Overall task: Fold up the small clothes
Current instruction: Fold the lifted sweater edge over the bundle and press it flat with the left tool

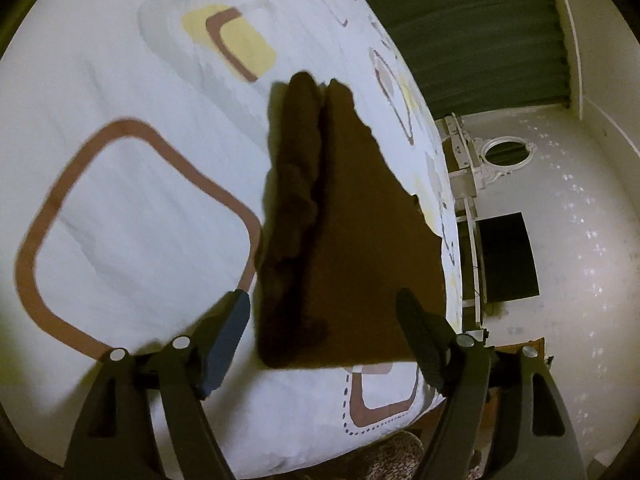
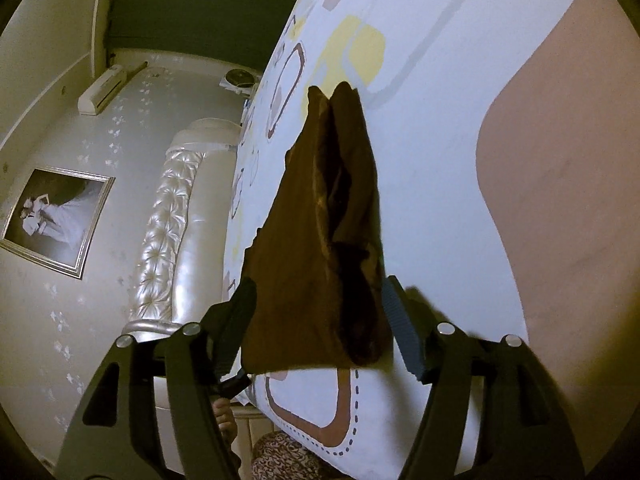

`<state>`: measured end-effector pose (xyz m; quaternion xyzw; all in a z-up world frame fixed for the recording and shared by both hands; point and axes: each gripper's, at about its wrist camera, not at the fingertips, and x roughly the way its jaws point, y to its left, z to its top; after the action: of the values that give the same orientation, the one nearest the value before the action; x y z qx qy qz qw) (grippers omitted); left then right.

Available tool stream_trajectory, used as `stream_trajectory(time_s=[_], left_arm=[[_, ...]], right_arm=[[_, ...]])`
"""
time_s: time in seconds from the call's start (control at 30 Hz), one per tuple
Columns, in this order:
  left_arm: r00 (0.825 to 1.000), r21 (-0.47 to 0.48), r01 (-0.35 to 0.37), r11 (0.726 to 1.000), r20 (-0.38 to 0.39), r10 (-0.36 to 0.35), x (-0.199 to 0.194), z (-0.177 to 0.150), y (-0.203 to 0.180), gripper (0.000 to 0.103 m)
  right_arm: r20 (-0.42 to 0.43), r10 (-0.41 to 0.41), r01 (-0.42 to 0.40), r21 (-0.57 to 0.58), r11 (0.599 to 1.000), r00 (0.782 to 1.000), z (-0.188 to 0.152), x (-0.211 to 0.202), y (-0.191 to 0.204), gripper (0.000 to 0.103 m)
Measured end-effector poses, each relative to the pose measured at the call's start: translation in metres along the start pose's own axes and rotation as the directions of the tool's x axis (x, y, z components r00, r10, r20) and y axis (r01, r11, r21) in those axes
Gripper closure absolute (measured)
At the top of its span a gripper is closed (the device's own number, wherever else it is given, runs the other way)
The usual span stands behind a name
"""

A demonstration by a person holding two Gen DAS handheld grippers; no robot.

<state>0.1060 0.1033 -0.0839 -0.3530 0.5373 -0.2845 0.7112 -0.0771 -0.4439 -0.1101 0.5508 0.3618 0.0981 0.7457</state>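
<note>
A small dark brown garment (image 1: 340, 232) lies on the white patterned bed cover (image 1: 120, 184), folded lengthwise with a bunched ridge along one side. My left gripper (image 1: 324, 312) is open; its fingers straddle the garment's near edge, apart from the cloth. The same brown garment (image 2: 320, 240) shows in the right wrist view, on the bed cover (image 2: 432, 160). My right gripper (image 2: 320, 300) is open, its fingers on either side of the garment's near end. Neither gripper holds anything.
The bed edge is close in front of both grippers. A tufted white headboard (image 2: 176, 216) and a framed photo (image 2: 56, 220) are on the wall. A dark screen (image 1: 508, 256) and an oval mirror (image 1: 506, 152) stand beyond the bed. A large pink patch (image 2: 560, 200) is on the cover.
</note>
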Motion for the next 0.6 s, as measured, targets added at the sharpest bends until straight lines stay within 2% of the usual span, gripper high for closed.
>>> stream_trajectory(time_s=[0.2,0.47,0.53,0.6], left_arm=[[0.999,-0.015,0.048,0.999,-0.010,-0.048,0.017,0.000,-0.006,0.025],[0.996,-0.021,0.077,0.997,-0.033,-0.078,0.036,0.002,-0.015,0.026],[0.997,-0.021,0.065,0.998,-0.035,-0.065,0.036,0.003,-0.015,0.032],[0.998,-0.028,0.038,0.999,-0.041,-0.039,0.035,0.002,-0.012,0.046]], right_arm=[[-0.029,-0.015,0.015,-0.018,1.000,0.999,0.000,0.016,0.005,0.038],[-0.091,-0.010,0.006,-0.049,0.999,0.996,-0.006,0.048,0.018,0.038],[-0.101,-0.005,-0.001,-0.057,0.998,0.995,-0.007,0.053,0.020,0.040],[-0.107,-0.007,0.002,-0.049,0.999,0.994,-0.007,0.057,0.019,0.055]])
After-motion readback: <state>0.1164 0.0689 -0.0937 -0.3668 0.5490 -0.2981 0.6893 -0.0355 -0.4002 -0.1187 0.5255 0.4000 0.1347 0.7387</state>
